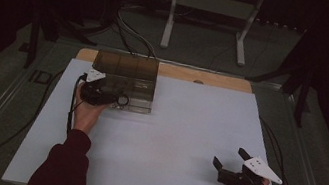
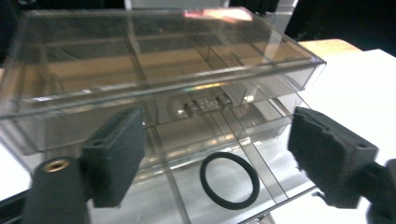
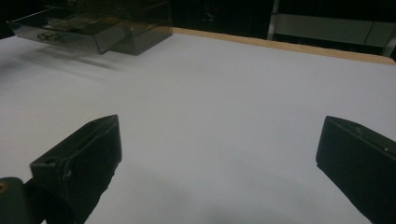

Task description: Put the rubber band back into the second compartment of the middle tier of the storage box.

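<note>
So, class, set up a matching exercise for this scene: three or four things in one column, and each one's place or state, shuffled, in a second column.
1. black ring
2. left gripper
3. right gripper
4. clear box

a. open over bare white table, near right
b. at the table's far left
c. lying flat in the pulled-out drawer
d. open, jaws either side of the drawer front

Pairs: 1-c, 2-d, 3-a, 4-b

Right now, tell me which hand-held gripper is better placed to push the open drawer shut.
Left. The left hand-held gripper sits open right at the clear box's drawer, above the black ring. The right hand-held gripper rests far across the table.
</note>
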`<state>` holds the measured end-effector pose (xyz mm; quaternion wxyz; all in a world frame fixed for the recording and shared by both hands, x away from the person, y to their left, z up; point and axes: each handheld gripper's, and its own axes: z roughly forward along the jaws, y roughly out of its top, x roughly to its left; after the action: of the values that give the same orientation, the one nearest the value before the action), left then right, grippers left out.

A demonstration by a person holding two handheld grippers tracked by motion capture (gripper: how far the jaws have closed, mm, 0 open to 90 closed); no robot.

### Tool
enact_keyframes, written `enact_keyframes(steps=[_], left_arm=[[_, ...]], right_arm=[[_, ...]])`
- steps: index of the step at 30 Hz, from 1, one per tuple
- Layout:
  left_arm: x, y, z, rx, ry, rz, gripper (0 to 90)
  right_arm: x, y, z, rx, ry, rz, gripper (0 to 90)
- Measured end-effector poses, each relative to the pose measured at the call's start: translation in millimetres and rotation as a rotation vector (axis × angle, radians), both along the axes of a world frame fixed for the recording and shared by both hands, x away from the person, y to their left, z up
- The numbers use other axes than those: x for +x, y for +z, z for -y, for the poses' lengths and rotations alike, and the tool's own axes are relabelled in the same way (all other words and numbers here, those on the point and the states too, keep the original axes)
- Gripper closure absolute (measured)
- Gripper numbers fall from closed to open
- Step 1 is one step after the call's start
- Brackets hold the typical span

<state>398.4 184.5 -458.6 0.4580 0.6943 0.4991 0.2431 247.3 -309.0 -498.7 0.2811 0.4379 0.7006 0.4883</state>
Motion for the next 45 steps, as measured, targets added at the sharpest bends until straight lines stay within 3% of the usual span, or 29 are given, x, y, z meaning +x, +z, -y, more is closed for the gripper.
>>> enact_keyframes(steps=[9,17,30,36,45], left_arm=[[-17.2,11.3,-9.3,-0.005,-0.046,0.030,1.9],[-43.0,12.0,-20.8,0.023,-0.077,0.077,0.3],[-93.0,-9.7,-35.9,0.047,-0.071,0.150,0.3],[-107.9,-21.2,-39.0,0.062,-0.081,0.153,0.3],[-126.6,-32.6,-44.6,0.045,-0.082,0.142,0.3]], right_arm=[[0.0,-0.1,-0.5,0.000,0.002,0.001,0.8],[-0.4,0.1,-1.6,0.005,0.007,0.000,0.8],[-2.1,0.7,-6.2,0.010,0.025,0.002,0.8],[-2.6,1.0,-7.8,0.011,0.033,0.006,0.7],[-2.8,1.6,-6.5,0.017,0.035,0.010,0.8]])
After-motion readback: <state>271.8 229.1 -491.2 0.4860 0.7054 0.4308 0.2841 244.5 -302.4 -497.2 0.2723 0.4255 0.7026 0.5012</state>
